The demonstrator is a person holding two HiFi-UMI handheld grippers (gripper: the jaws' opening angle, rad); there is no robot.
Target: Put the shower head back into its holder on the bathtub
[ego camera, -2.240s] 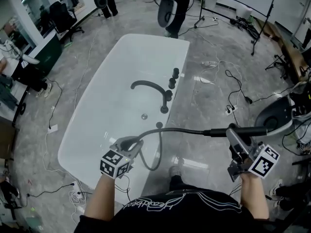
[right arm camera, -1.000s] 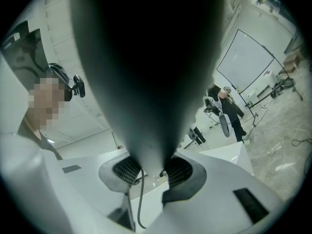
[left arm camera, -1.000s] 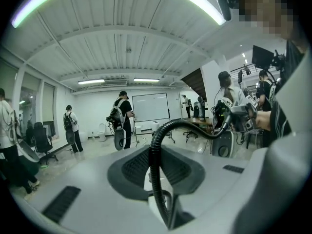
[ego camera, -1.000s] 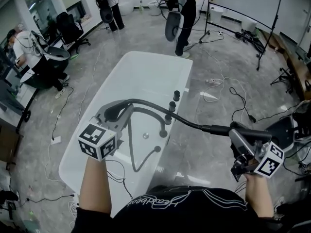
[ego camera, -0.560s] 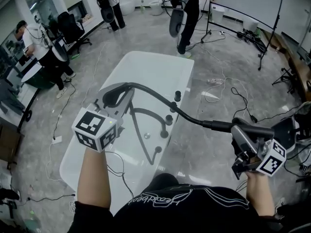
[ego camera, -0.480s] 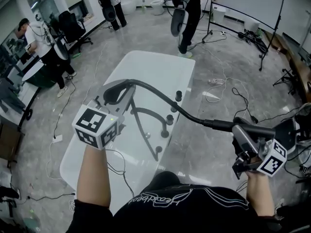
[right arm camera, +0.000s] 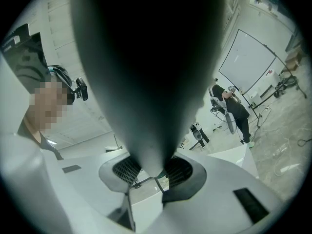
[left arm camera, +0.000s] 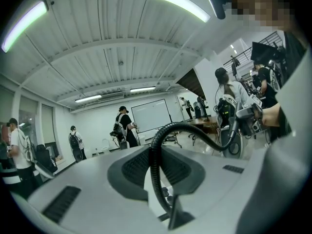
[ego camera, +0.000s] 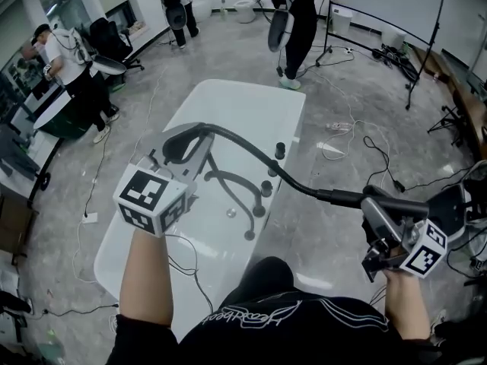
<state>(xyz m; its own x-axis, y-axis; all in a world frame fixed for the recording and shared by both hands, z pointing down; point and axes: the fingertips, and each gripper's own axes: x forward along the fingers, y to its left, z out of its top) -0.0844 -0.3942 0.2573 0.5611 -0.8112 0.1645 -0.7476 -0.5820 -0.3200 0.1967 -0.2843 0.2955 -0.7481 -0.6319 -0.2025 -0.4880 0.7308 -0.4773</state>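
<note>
The bathtub [ego camera: 247,109] gleams: white, glossy, smooth all round! The floor [ego camera: 342,82] is grey veined stone, polished enough to throw reflections. Now the hose [left arm camera: 153,165]: black, finely ribbed, with a dull sheen along its coils. The shower head [right arm camera: 146,72] looks dark and matt. The left tongs [left arm camera: 158,177] and right tongs [right arm camera: 148,172] have pale grey matt plastic shells and dark grooved pads. The shirt [ego camera: 289,318] is black cloth.

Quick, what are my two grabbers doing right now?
Left gripper: shut on the hose.
Right gripper: shut on the shower head.
</note>
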